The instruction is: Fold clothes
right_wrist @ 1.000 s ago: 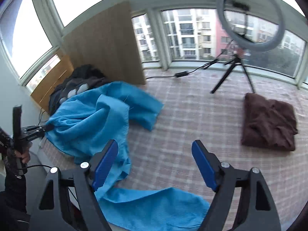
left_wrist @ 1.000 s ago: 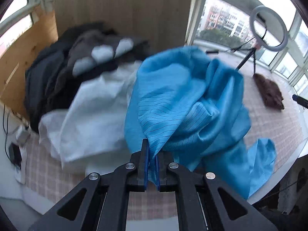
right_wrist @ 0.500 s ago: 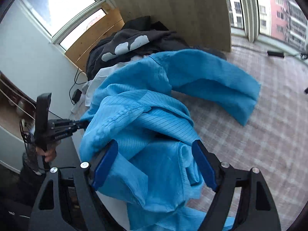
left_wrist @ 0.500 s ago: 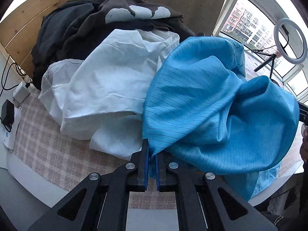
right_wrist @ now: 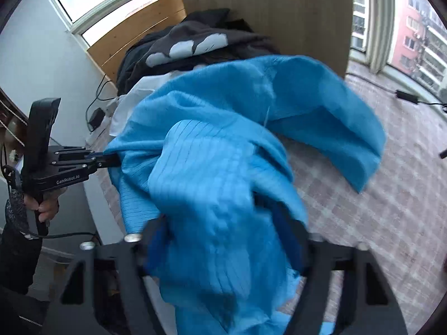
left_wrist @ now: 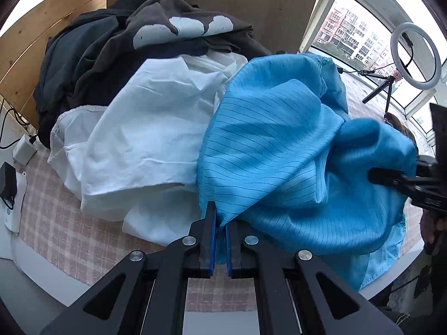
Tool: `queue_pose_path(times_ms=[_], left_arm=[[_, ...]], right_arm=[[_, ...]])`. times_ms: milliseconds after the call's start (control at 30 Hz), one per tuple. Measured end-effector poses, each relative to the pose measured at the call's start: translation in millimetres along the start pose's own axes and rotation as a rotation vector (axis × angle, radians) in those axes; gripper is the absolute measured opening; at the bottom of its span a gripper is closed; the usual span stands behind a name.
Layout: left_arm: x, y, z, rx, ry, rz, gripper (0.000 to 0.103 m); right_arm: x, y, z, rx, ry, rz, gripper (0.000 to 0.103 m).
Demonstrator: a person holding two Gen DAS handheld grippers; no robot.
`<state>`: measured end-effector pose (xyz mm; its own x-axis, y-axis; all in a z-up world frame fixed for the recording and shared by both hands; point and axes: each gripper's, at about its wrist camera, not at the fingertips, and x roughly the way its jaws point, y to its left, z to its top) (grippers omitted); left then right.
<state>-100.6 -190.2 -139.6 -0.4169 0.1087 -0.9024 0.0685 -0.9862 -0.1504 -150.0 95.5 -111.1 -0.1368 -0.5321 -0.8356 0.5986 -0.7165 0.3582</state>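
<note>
Left gripper [left_wrist: 220, 240] is clamped on an edge of a blue striped garment [left_wrist: 282, 150], its blue pads pressed together with cloth between them. Right gripper [right_wrist: 223, 248] has its jaws spread wide, with the blue garment draped between and over them; motion blur hides its fingertips. The garment hangs bunched above a checked pink table cover [left_wrist: 56, 223]. Just beside the garment, toward the left gripper's side, lies a crumpled white garment [left_wrist: 145, 139], and beyond that a heap of dark clothes [left_wrist: 117, 44] against a wooden board [left_wrist: 251, 5]. A ring light [left_wrist: 415, 55] stands far behind the garment.
</note>
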Motion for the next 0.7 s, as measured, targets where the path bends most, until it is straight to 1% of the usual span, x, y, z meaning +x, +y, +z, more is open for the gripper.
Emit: queue_pose_path(times_ms=[33, 67, 133, 200, 233, 267, 300, 333, 367, 400, 467, 500, 533, 567, 600, 633, 700], left_arm=[[-7, -1, 4, -0.001, -0.020, -0.003, 0.004], [-13, -3, 5, 0.002, -0.034, -0.016, 0.005], [-25, -9, 7, 0.010, -0.057, -0.049, 0.004], [-29, -27, 0, 0.053, -0.052, -0.061, 0.004], [-26, -41, -7, 0.091, -0.021, -0.077, 0.004], [-20, -58, -17, 0.151, 0.021, -0.078, 0.004], [-14, -76, -26, 0.223, 0.056, -0.072, 0.004], [-11, -93, -33, 0.293, 0.078, -0.064, 0.004], [-9, -108, -35, 0.347, 0.085, -0.058, 0.007], [-10, -121, -33, 0.384, 0.080, -0.061, 0.008], [-13, -147, -15, 0.441, 0.059, -0.090, 0.009], [-13, -160, -4, 0.472, 0.049, -0.102, 0.015], [-12, -175, 10, 0.495, 0.029, -0.104, 0.031], [-9, -190, 24, 0.515, 0.007, -0.107, 0.048], [-1, -205, 38, 0.532, 0.004, -0.111, 0.053], [8, -219, 51, 0.547, 0.008, -0.115, 0.056], [41, -244, 73, 0.571, 0.069, -0.106, 0.057]], right_arm=[[1, -6, 1, 0.023, 0.005, 0.004, 0.003], [-13, -14, 0, 0.049, -0.032, -0.023, 0.003], [-64, -33, -11, 0.100, -0.149, -0.074, 0.002], [-126, -53, -40, 0.166, -0.237, -0.167, 0.002], [-157, -63, -57, 0.200, -0.276, -0.218, 0.002], [-189, -73, -73, 0.235, -0.315, -0.270, 0.002], [-210, -82, -95, 0.270, -0.326, -0.330, 0.002], [-224, -89, -120, 0.305, -0.315, -0.397, 0.002], [-230, -98, -147, 0.351, -0.286, -0.435, 0.003], [-222, -106, -171, 0.399, -0.241, -0.431, 0.003], [-197, -119, -212, 0.484, -0.149, -0.392, 0.003], [-184, -125, -232, 0.526, -0.102, -0.372, 0.003], [-171, -132, -253, 0.568, -0.056, -0.351, 0.003], [-165, -134, -262, 0.586, -0.039, -0.339, 0.003], [-164, -134, -264, 0.587, -0.045, -0.334, 0.003], [-163, -133, -266, 0.589, -0.051, -0.328, 0.003], [-162, -132, -269, 0.591, -0.062, -0.317, 0.003]])
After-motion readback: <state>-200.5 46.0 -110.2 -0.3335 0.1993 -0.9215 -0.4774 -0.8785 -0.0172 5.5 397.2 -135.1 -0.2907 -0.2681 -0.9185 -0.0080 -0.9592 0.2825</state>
